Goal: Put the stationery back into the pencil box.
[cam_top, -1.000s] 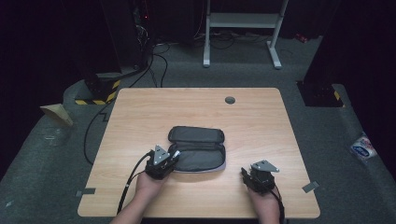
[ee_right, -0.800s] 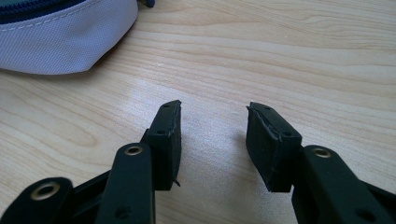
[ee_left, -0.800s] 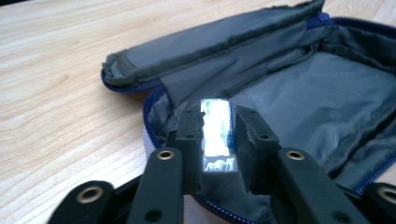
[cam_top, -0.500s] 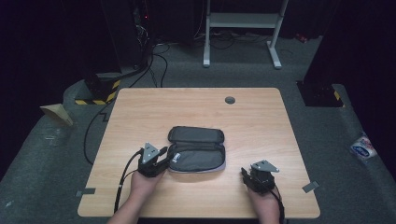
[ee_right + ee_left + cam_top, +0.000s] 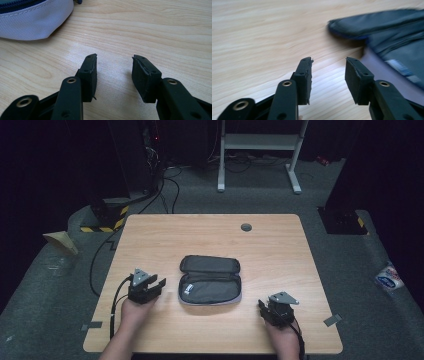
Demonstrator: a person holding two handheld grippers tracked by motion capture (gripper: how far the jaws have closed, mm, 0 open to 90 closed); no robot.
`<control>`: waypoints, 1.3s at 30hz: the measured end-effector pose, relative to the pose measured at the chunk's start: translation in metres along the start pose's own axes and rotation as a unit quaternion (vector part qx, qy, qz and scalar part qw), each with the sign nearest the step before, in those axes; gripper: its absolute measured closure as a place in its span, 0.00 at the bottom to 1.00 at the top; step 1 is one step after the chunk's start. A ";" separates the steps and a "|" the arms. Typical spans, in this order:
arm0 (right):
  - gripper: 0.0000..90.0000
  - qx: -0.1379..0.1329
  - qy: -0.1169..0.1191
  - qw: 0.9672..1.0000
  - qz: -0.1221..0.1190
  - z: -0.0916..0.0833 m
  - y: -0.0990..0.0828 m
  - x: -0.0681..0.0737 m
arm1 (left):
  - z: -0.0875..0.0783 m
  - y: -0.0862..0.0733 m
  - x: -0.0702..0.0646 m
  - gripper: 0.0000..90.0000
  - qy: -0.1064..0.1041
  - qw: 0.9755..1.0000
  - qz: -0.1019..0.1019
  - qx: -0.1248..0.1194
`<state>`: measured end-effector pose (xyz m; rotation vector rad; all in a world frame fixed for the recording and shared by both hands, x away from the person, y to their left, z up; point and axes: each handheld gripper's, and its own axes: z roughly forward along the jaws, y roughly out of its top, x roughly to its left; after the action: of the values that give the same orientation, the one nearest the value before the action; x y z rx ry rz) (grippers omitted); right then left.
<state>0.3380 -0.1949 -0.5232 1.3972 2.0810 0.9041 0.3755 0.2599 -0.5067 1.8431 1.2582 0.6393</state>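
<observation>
Open grey fabric zip pouch [image 5: 210, 285] frame centre on light wooden table [image 5: 280, 250]. Left gripper [image 5: 152, 288] lower left, right gripper [image 5: 263, 309] lower right: both jaws apart, empty.

Yellow-black striped block [image 5: 102, 227] beside table [image 5: 210, 232]

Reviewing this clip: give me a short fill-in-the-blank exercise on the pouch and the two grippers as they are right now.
1. The grey zip pouch lies ____ on the wooden table, its lid folded back.
2. The left gripper has its fingers ____, with nothing between them.
3. The right gripper holds ____.
4. In the high view, the pouch lies ____ the two grippers.

Missing words: open; open; nothing; between
</observation>
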 end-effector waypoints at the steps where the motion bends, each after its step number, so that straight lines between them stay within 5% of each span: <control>1: 0.61 0.000 0.000 1.000 0.000 0.000 0.000 0.000 | 0.000 -0.002 0.004 0.62 0.005 1.000 -0.001 0.006; 11: 0.61 0.001 0.000 1.000 0.001 0.000 0.000 0.000 | -0.007 -0.023 0.038 0.49 0.051 0.997 -0.011 0.049; 15: 0.61 0.001 0.000 1.000 0.001 0.000 0.000 0.000 | -0.012 -0.031 0.044 0.45 0.047 0.997 -0.016 0.060; 22: 0.61 0.001 0.001 1.000 0.001 0.000 0.000 0.000 | -0.027 -0.043 0.041 0.36 0.015 0.998 0.010 0.064; 27: 0.61 0.000 0.002 1.000 -0.002 0.000 0.000 0.000 | -0.038 -0.052 0.039 0.17 0.018 0.997 0.008 0.078; 39: 0.60 0.000 0.000 1.000 -0.003 0.000 0.000 0.000 | -0.040 -0.053 0.037 0.17 0.017 0.997 0.008 0.078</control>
<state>0.3379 -0.1948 -0.5232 1.3895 2.0850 0.9017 0.3312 0.3177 -0.5298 1.9786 1.3482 0.5985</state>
